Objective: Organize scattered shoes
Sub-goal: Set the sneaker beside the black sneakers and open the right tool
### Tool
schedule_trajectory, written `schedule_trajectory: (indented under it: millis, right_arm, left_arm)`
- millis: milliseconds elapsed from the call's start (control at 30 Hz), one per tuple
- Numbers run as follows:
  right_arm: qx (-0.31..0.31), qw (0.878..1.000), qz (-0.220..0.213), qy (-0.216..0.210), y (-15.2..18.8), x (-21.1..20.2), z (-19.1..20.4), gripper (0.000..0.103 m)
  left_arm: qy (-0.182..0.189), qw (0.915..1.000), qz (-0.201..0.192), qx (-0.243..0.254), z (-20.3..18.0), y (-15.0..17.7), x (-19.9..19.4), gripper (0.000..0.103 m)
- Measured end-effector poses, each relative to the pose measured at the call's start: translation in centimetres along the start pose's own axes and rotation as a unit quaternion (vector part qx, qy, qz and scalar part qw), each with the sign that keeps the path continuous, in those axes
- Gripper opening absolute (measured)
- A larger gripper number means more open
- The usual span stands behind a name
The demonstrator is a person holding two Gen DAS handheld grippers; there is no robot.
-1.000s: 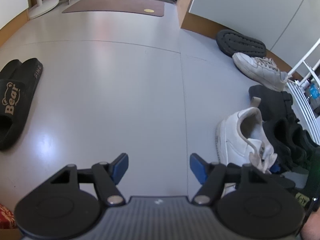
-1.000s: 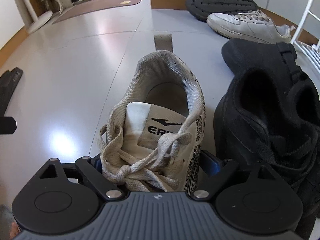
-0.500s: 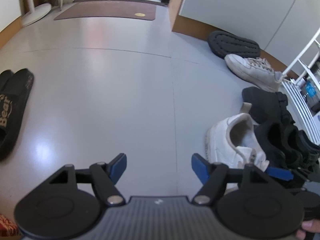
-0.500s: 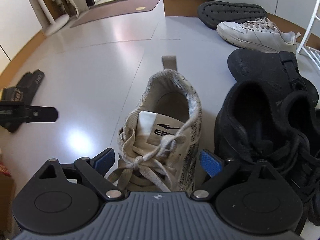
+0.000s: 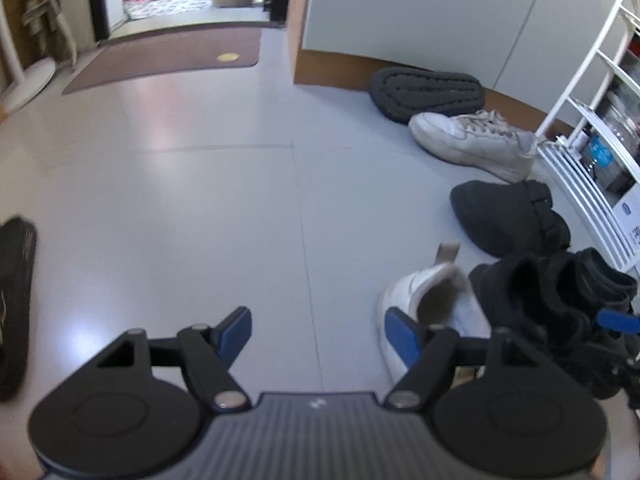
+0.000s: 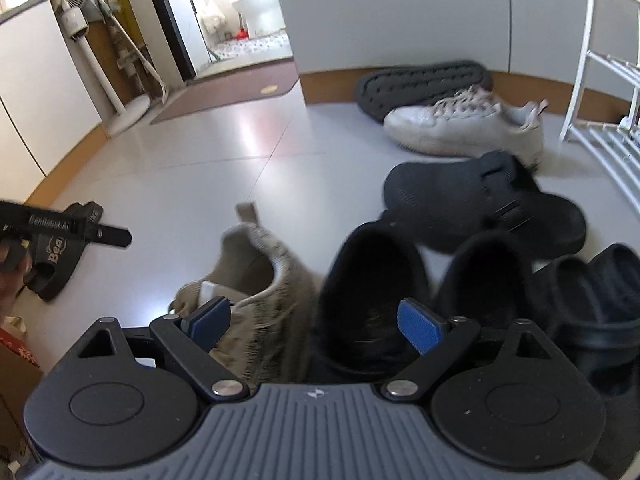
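Note:
My right gripper (image 6: 315, 324) is open and hangs above a beige knit sneaker (image 6: 260, 280) and a black sneaker (image 6: 372, 280) that stand side by side; its pads touch neither. A second black sneaker (image 6: 488, 276) stands to the right of them. My left gripper (image 5: 319, 332) is open over bare floor, with the same pale sneaker (image 5: 436, 304) just to its right. Farther back lie a black clog (image 6: 480, 200), a white lace-up sneaker (image 6: 460, 128) and an upturned black sole (image 6: 420, 80). A black "Bear" slide (image 6: 60, 256) lies far left, partly behind my left gripper (image 6: 68, 228).
A white wire rack (image 6: 600, 140) stands at the right, with bottles (image 5: 604, 152) on its shelf. A brown doormat (image 5: 168, 56) lies before an open doorway at the back. A fan's round base (image 6: 128, 114) stands at the left wall. Grey floor (image 5: 180, 200) spreads in the middle.
My right gripper has drawn back and up from the pale sneaker, which sat between its open jaws a second ago. My left gripper has also risen, and the shoes look farther off.

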State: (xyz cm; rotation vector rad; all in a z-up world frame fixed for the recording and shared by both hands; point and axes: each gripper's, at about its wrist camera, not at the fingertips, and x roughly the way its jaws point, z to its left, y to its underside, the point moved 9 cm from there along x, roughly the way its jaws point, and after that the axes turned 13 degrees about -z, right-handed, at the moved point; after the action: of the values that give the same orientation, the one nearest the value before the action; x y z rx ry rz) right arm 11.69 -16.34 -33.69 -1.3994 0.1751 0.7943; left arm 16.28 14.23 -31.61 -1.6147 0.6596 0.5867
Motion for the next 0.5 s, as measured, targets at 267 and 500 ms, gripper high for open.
schedule_trajectory:
  millis: [267, 500]
  right_arm:
    - [0.055, 0.998, 0.007, -0.028, -0.9, -2.4, -4.3, 0.094]
    - [0.092, 0.995, -0.030, -0.024, -2.6, -3.0, -5.6, 0.092]
  left_arm:
    - [0.024, 0.9993, -0.027, -0.003, -4.6, -8.2, -0.2, 0.079]
    - [0.053, 0.9979, -0.029, -0.022, -10.6, -13.5, 1.4, 0.079]
